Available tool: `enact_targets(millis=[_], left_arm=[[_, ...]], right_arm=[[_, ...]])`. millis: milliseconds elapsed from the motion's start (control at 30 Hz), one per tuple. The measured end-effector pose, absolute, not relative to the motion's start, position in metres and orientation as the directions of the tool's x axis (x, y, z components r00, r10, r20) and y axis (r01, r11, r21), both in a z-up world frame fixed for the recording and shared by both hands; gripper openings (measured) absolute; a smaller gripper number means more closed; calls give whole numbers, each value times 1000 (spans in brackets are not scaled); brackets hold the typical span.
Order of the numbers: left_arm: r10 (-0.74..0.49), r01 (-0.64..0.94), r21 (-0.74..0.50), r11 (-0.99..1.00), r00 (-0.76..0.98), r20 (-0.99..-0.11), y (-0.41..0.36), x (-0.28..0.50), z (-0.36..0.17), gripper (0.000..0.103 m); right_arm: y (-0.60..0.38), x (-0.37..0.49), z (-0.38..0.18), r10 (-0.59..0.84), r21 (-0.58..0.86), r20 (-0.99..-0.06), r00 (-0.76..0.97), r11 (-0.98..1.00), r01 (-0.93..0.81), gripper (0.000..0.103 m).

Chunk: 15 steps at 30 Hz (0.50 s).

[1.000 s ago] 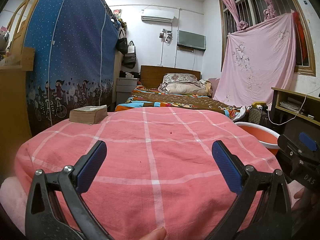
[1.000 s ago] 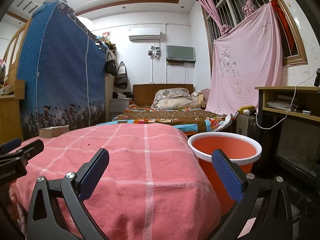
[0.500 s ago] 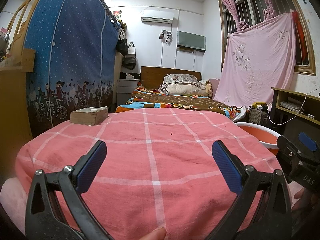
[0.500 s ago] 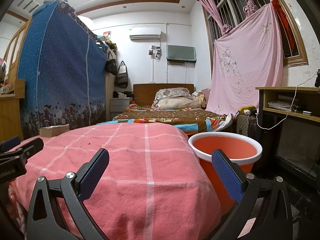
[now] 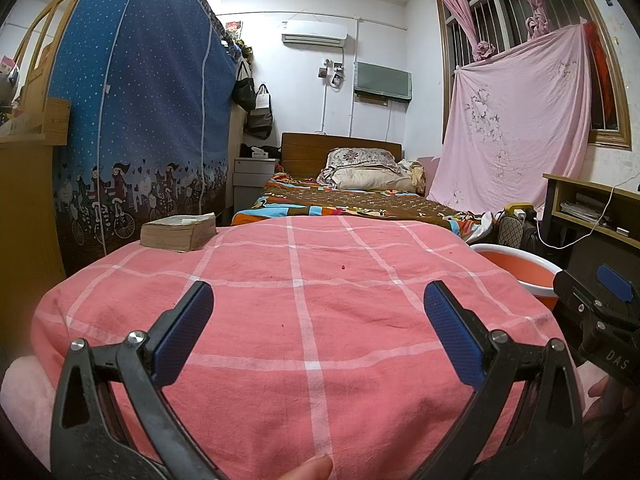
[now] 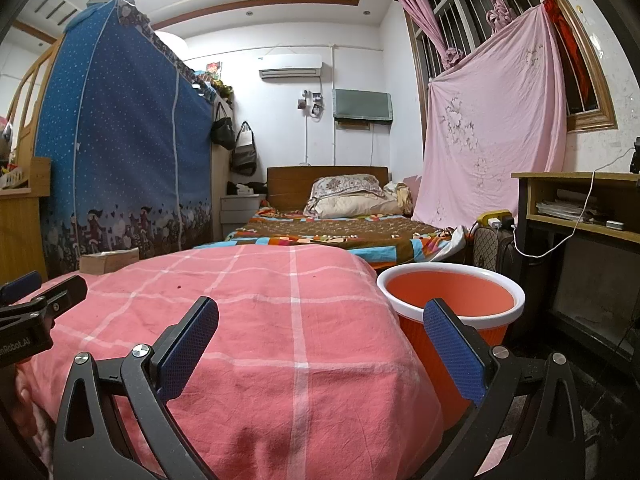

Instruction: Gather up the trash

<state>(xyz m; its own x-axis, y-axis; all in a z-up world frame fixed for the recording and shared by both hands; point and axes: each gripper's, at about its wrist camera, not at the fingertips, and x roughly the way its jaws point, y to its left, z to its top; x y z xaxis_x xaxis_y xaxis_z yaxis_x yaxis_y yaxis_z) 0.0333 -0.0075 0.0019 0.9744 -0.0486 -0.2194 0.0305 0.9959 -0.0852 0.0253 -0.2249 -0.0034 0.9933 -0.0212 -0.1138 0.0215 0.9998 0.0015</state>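
The left gripper (image 5: 318,332) and the right gripper (image 6: 320,338) are held level at the near edge of a tabletop covered by a pink checked cloth (image 5: 304,320), fingers spread wide and empty. An orange bin (image 6: 450,300) is stood at three o'clock, just beside the cloth, presumably so trash can be dropped straight in. Only tiny red crumbs (image 5: 343,267) are seen on the cloth; a book (image 5: 178,232) lies at eleven o'clock.

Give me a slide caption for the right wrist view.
Open right claw hovers over the pink checked cloth, orange bin beside it.
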Motion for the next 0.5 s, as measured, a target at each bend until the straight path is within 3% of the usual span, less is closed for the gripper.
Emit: enact_targets(millis=[500], left_arm=[[-48,30,-84,996,975,-219,-8,33,2,89]], right_arm=[[-224,25,-2,-22,1,-115,993,1000,22,103]])
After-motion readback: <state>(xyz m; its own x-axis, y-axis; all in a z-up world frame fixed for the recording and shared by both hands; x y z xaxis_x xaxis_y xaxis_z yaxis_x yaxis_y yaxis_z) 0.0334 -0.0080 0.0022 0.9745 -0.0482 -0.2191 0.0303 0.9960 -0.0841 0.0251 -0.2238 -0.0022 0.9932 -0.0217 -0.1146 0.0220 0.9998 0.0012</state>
